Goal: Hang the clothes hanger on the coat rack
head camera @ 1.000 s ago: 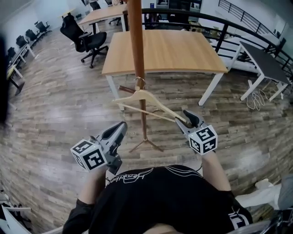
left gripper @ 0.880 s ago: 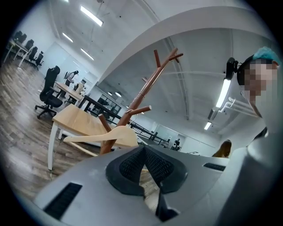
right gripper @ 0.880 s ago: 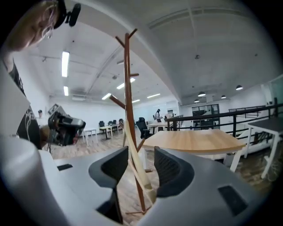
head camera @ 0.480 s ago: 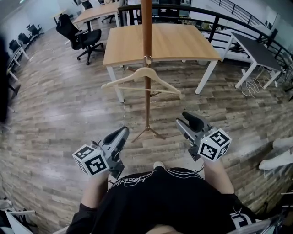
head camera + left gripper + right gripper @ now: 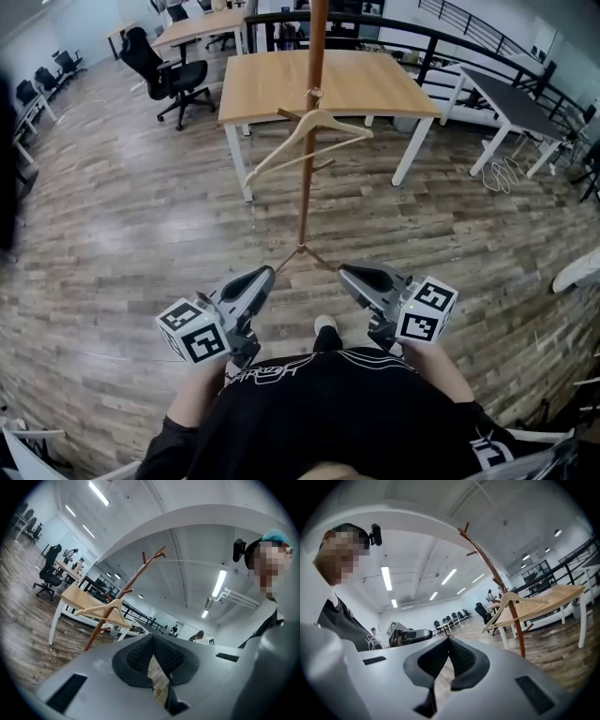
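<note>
The light wooden clothes hanger [image 5: 305, 141] hangs by its hook from a peg on the brown coat rack [image 5: 309, 187], tilted with its left end low. Both grippers are held back near my body, well short of the rack's foot. My left gripper [image 5: 265, 273] is shut and empty. My right gripper [image 5: 344, 271] is also shut, with nothing between its jaws. In the left gripper view the hanger [image 5: 101, 609] and rack [image 5: 124, 592] stand far beyond the closed left gripper [image 5: 152, 637]. The right gripper view shows the hanger [image 5: 515, 604] on the rack [image 5: 497, 581] beyond the closed right gripper [image 5: 449, 639].
A wooden table [image 5: 356, 89] stands just behind the rack. A black office chair [image 5: 173, 75] is at the back left, a black railing [image 5: 469, 47] and a grey table [image 5: 511, 103] at the back right. Wooden floor surrounds the rack's tripod foot [image 5: 300, 253].
The right gripper let go of the hanger's end, drew back and shut. The hanger now hangs free on the rack and has swung round. Both grippers moved back toward my body.
</note>
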The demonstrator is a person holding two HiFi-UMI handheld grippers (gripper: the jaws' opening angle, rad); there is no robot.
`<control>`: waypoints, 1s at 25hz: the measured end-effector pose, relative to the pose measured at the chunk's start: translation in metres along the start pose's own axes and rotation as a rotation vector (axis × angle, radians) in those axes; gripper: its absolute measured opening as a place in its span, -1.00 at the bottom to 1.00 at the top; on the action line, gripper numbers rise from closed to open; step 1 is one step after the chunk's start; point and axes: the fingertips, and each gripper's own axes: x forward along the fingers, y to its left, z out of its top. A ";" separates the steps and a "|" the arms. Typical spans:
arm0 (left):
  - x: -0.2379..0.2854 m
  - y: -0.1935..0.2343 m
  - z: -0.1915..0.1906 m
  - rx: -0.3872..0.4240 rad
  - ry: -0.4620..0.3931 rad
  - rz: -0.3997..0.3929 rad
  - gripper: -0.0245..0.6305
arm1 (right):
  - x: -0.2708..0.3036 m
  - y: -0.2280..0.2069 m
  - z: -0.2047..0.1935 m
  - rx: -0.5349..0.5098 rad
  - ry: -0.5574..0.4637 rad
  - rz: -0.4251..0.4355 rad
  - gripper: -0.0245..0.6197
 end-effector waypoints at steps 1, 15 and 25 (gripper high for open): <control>-0.005 -0.004 -0.002 -0.003 0.000 -0.004 -0.90 | -0.002 0.005 -0.002 0.006 -0.005 -0.004 -0.80; -0.035 -0.026 -0.025 -0.011 0.003 -0.022 -0.90 | -0.015 0.042 -0.029 -0.046 0.035 -0.058 -0.80; -0.033 -0.033 -0.024 -0.038 0.006 -0.016 -0.90 | -0.021 0.044 -0.028 -0.045 0.042 -0.047 -0.80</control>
